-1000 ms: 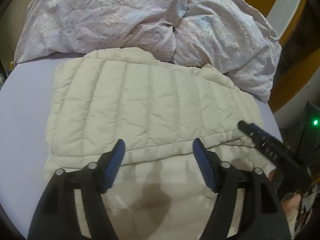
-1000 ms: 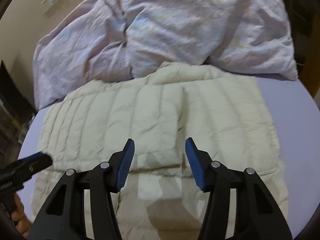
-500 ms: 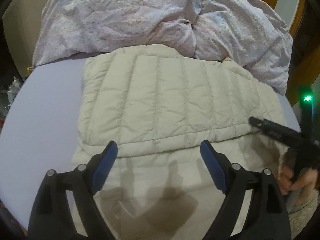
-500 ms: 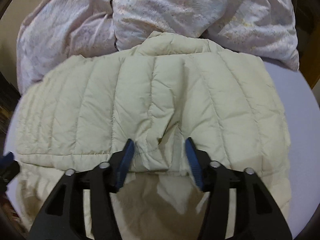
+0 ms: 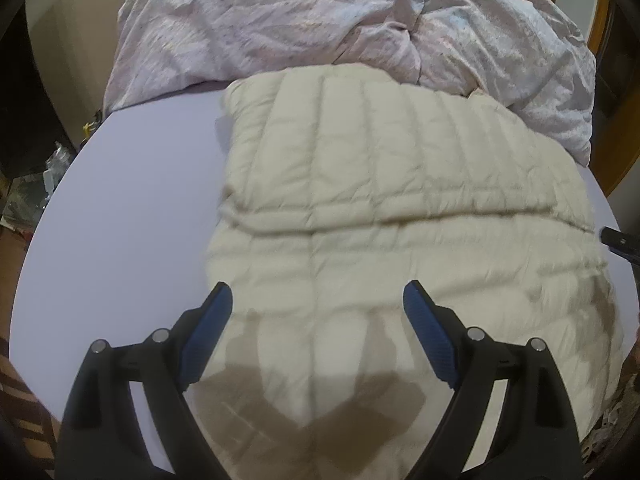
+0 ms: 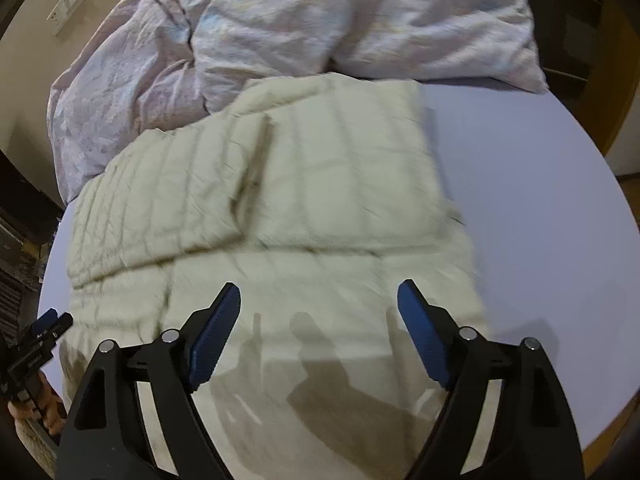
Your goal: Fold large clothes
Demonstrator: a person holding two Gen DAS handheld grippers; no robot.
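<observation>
A cream quilted jacket [image 5: 380,184] lies folded on the lavender bed sheet [image 5: 132,200], its upper layer ending in a cross seam at mid picture. My left gripper [image 5: 317,292] hovers open over the jacket's near left part with nothing between its blue pads. In the right wrist view the same jacket [image 6: 320,184] lies flat. Over its near right part my right gripper [image 6: 319,290] has its jaws opening, and no cloth is between them. The tip of the right gripper [image 5: 618,240] shows at the left view's right edge. The left gripper [image 6: 44,328] shows low left in the right view.
A crumpled pale floral duvet [image 5: 320,20] is heaped along the far side of the bed and touches the jacket's far edge. Bare sheet [image 6: 540,220] flanks the jacket on both sides. Floor clutter [image 5: 36,184] lies beyond the left bed edge. A wall switch [image 6: 66,8] is at the far left.
The right gripper let go of the pinched fold edge, spread its jaws and drew back. The left gripper widened and shifted toward the jacket's left edge. The folded layer now lies flat.
</observation>
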